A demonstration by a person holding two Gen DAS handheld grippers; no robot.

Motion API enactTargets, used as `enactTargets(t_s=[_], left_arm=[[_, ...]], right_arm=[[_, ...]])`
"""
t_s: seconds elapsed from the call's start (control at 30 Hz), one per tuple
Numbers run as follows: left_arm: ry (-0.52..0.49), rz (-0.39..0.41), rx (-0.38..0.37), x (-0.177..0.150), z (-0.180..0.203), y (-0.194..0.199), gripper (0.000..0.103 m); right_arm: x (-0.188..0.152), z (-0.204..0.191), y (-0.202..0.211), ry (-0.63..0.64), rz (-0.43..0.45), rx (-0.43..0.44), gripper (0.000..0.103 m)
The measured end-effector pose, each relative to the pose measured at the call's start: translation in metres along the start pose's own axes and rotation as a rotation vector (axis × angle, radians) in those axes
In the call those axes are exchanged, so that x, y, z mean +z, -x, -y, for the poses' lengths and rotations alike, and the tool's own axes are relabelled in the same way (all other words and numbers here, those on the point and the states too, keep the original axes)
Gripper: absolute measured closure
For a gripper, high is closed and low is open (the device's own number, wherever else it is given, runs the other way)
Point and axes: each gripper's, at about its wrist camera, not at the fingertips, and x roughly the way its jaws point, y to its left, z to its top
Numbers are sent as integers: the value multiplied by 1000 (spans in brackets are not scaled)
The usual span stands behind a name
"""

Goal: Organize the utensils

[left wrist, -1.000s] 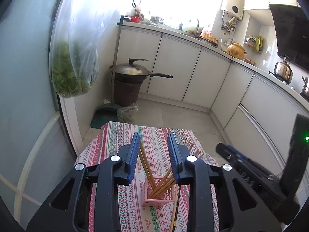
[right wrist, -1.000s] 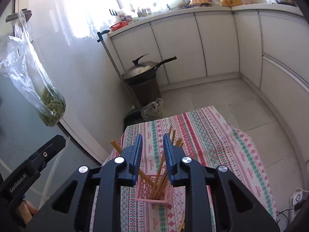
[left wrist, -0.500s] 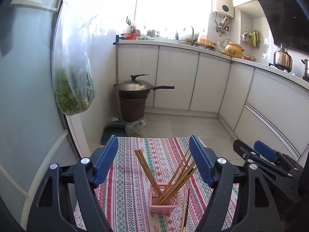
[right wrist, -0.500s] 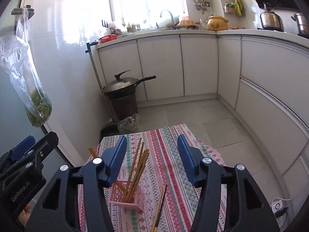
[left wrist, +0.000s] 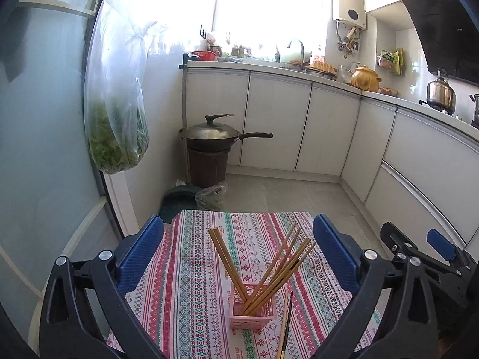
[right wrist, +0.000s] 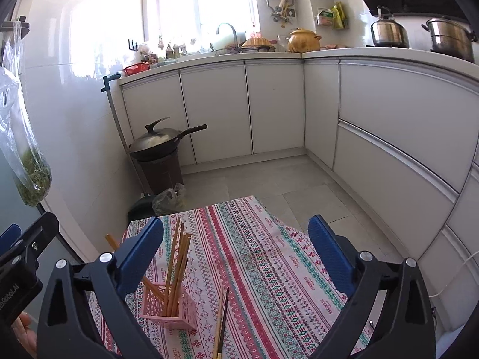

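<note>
Both the left tongs (left wrist: 238, 257) and the right tongs (right wrist: 236, 257) are seen spread wide and released, with nothing gripped. Nearest, ahead of and below the right tongs, a loose pair of chopsticks (right wrist: 221, 323) lies flat on the patterned desk (right wrist: 269, 257), just beside the pink holder (right wrist: 167, 308). The holder stands between the fingers of the left tongs, lower in view, with several chopsticks in the holder (left wrist: 269, 269) leaning outward. The step in hand is judged to be between placements. Next, the loose pair would need to be pinched, raised upright and dropped into the holder.
</note>
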Motion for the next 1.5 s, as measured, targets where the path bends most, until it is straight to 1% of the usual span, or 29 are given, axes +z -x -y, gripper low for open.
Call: enactTargets(t_s=[0.3, 0.93, 1.17, 1.23, 1.3, 1.4, 1.5], left_arm=[[-19, -21, 2, -4, 6, -4, 7], [-83, -70, -3, -17, 24, -17, 7], [-111, -98, -20, -24, 32, -24, 7], [-123, -120, -49, -28, 37, -26, 7], [-126, -160, -103, -32, 41, -28, 7], [-157, -258, -215, -43, 58, -34, 7], [-209, -363, -315, -64, 84, -41, 7]], right_arm=[[-2, 6, -4, -8, -38, -19, 7], [-8, 35, -3, -65, -79, -36, 7], [-15, 58, -5, -123, -125, -41, 7], [-18, 70, -4, -158, -141, -47, 7], [-22, 88, -5, -213, -159, -57, 7], [-26, 120, -4, -325, -176, -81, 7], [-24, 153, -1, -443, -169, -92, 7]])
